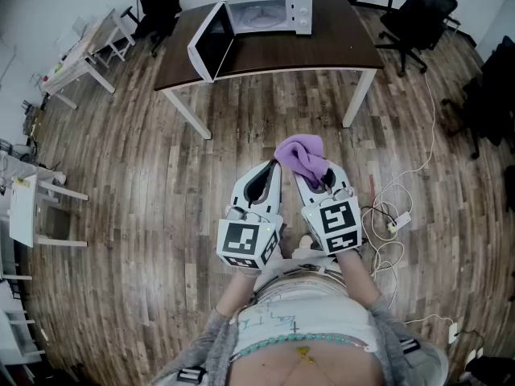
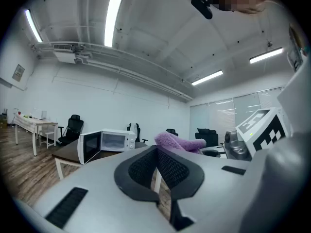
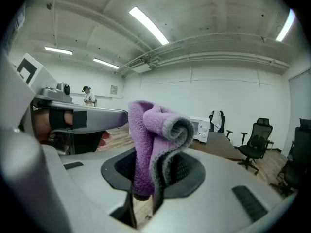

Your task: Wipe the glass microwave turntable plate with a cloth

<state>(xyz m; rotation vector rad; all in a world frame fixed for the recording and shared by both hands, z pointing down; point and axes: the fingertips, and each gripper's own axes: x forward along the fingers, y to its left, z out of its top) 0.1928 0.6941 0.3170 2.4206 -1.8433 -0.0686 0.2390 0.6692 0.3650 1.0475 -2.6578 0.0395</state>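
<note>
Right hand-held gripper (image 3: 146, 198) pinches the purple fleecy cloth (image 3: 155, 140); left hand-held gripper (image 2: 158, 198) is closed, empty. Grip firmly while approaching the far white microwave (image 1: 278, 6).

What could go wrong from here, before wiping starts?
Loose cables lie on the floor nearby; a step could catch them.
The microwave door stands open at the table edge; a gripper might bump it.
The right gripper pinches just a fold of cloth; it may slip.
</note>
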